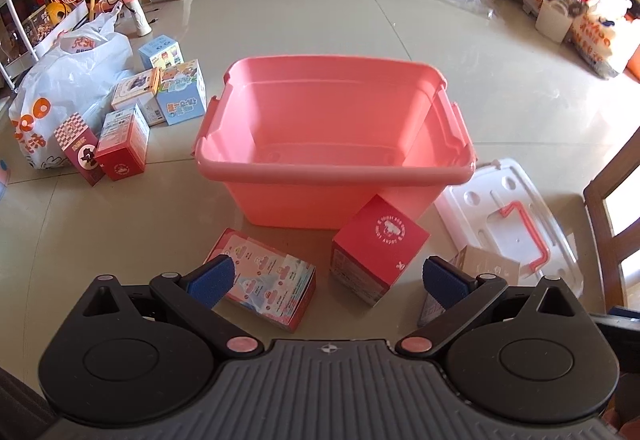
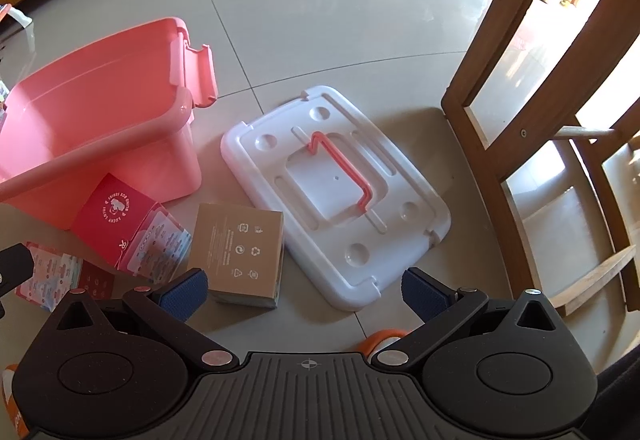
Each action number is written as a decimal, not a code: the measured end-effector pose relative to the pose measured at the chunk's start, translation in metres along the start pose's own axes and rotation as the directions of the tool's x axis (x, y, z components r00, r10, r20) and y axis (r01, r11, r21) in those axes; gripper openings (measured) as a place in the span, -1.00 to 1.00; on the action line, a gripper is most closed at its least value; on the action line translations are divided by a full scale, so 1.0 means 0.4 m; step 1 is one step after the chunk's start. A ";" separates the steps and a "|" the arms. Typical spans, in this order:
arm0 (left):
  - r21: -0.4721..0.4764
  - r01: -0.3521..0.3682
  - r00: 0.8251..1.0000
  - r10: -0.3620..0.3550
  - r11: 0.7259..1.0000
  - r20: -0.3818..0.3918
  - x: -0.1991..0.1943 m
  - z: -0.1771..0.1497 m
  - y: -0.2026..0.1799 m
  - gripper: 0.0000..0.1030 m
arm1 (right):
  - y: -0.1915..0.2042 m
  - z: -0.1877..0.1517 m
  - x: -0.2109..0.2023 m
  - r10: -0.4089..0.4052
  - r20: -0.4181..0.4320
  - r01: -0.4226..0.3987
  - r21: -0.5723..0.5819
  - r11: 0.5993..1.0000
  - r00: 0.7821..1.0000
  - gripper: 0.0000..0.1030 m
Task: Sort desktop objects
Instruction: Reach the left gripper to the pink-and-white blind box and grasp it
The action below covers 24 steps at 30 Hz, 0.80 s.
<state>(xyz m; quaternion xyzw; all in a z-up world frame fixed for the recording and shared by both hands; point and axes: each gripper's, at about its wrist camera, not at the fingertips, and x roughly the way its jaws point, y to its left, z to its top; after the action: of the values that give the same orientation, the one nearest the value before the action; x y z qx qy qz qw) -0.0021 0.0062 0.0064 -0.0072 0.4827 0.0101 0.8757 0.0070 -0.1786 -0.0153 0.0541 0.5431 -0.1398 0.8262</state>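
Both claws hang released above the floor, holding nothing. The left claw [image 1: 324, 282] has the red box [image 1: 378, 248] standing just ahead between its fingers, in front of the empty pink bin [image 1: 332, 168]. The right claw [image 2: 304, 290] is probably nearer the brown box [image 2: 238, 252], ahead-left beside the white lid [image 2: 340, 196].

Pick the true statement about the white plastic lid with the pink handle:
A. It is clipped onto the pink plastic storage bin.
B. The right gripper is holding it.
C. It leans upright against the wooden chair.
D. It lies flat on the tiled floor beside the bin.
D: the white plastic lid with the pink handle lies flat on the floor beside the open pink plastic storage bin, untouched by the open right gripper.
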 end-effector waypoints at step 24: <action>-0.198 0.008 0.998 -0.022 0.980 -0.066 0.102 0.037 0.190 0.99 | -0.025 0.021 0.042 0.006 -0.027 -0.003 0.089 0.996 1.000 0.99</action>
<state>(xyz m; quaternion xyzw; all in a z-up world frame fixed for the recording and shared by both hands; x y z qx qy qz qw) 0.0304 0.0830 -0.0204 -0.0982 0.5088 0.0512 0.8537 0.0175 -0.1928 -0.0265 0.0941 0.5475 -0.1614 0.8157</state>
